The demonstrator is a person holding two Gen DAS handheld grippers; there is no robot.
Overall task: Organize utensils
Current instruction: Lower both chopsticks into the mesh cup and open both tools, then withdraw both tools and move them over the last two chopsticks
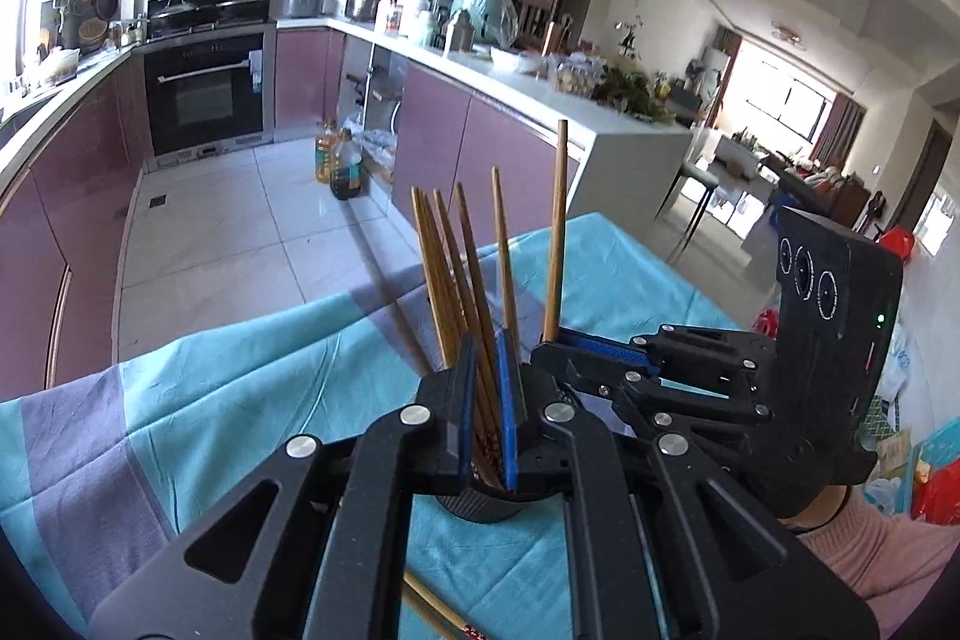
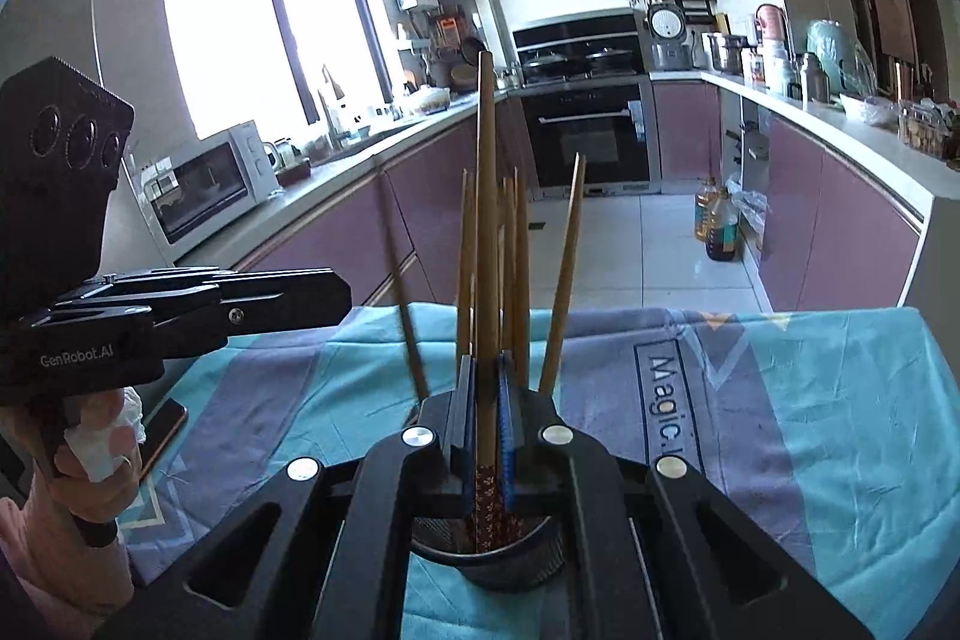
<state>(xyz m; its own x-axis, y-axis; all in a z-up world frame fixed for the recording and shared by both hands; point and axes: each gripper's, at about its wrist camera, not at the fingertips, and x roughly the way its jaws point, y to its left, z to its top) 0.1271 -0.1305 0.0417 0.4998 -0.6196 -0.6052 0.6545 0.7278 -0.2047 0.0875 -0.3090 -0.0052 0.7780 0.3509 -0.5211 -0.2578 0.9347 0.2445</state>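
A black mesh cup (image 1: 480, 505) (image 2: 498, 562) stands on the teal cloth, with several brown chopsticks (image 1: 444, 250) (image 2: 519, 244) upright in it. My left gripper (image 1: 487, 358) is right over the cup, shut, with chopsticks running through the narrow gap between its blue pads. My right gripper (image 2: 486, 370) is shut on one tall chopstick (image 2: 486, 220) whose patterned end hangs inside the cup. In the left wrist view the right gripper (image 1: 549, 340) comes in from the right with that stick (image 1: 558, 220). The left gripper (image 2: 342, 295) shows at the left of the right wrist view. One blurred stick (image 2: 402, 280) leans left.
The table cloth (image 1: 240, 400) (image 2: 810, 430) ends at the far edge, with kitchen floor and purple cabinets beyond. A loose chopstick (image 1: 432, 610) lies on the cloth under my left gripper. A dark flat phone-like thing (image 2: 165, 427) lies near the hand (image 2: 84, 466).
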